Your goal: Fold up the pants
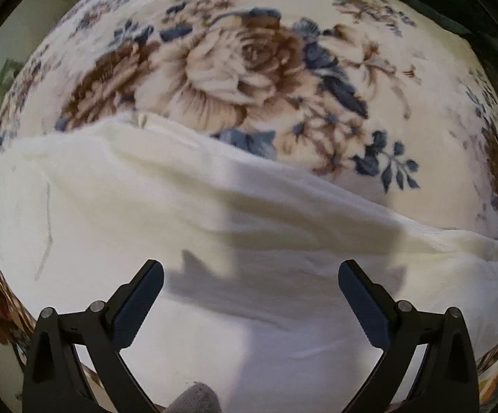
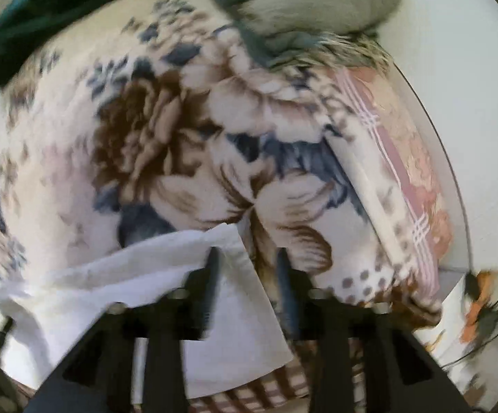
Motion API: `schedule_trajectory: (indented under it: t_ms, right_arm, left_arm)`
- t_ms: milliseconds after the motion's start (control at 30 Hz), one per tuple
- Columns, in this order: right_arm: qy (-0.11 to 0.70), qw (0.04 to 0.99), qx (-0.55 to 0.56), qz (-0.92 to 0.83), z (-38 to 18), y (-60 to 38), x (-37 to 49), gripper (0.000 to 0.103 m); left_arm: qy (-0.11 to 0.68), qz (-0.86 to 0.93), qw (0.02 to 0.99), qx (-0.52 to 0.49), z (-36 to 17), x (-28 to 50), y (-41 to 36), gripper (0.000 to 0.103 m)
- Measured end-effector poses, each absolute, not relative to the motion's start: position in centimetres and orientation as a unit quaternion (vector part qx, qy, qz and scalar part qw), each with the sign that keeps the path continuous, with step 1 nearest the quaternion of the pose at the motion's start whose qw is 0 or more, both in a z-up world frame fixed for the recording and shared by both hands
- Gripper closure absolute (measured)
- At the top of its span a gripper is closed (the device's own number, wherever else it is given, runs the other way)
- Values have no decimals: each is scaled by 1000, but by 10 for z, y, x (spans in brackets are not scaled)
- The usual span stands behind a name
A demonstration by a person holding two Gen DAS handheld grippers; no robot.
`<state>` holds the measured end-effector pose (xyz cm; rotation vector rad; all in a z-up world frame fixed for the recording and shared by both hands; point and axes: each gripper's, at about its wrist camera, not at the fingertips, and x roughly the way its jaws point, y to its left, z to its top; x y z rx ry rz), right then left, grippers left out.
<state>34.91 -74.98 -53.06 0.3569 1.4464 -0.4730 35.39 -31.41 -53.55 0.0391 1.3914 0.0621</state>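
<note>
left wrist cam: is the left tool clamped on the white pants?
No, the left tool stands wide open above the white pants, pads clear of the cloth.

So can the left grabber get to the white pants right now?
Probably yes. The left gripper points down over the white pants with its jaws wide open and nothing between them. The cloth lies spread on the flowered blanket, uncovered.

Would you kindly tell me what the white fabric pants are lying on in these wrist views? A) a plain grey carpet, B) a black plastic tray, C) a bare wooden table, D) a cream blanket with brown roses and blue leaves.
D: in the left wrist view the white fabric pants lie spread over the cream blanket with brown roses and blue leaves, below the wide-open left gripper.
</note>
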Motion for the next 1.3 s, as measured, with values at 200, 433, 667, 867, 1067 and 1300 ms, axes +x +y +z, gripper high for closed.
schedule_trajectory:
  t_ms: [200,433,667,867,1067,1300]
  right_arm:
    - [651,707,256,-102,-487,-684,337,46]
    - [706,639,271,144,-517,-471,423,46]
    - [754,590,184,223,-600,-275,517,46]
    - [779,580,71,227,-631,-215,527,92]
    - [765,628,82,116,-617,-277,539,103]
    - [787,564,159,195,-588,-290,491,76]
  left_arm:
    - [633,85,768,47,-504,344,-272,0]
    - [633,196,748,21,-506,365,-149,0]
    - [650,217,728,-17,-531,394,-60,0]
    - [656,188,730,-24,-537,404,-40,0]
    - [662,167,730,-31,-537,407,-35,0]
    - [656,147,739,-40,-522,405,-43,0]
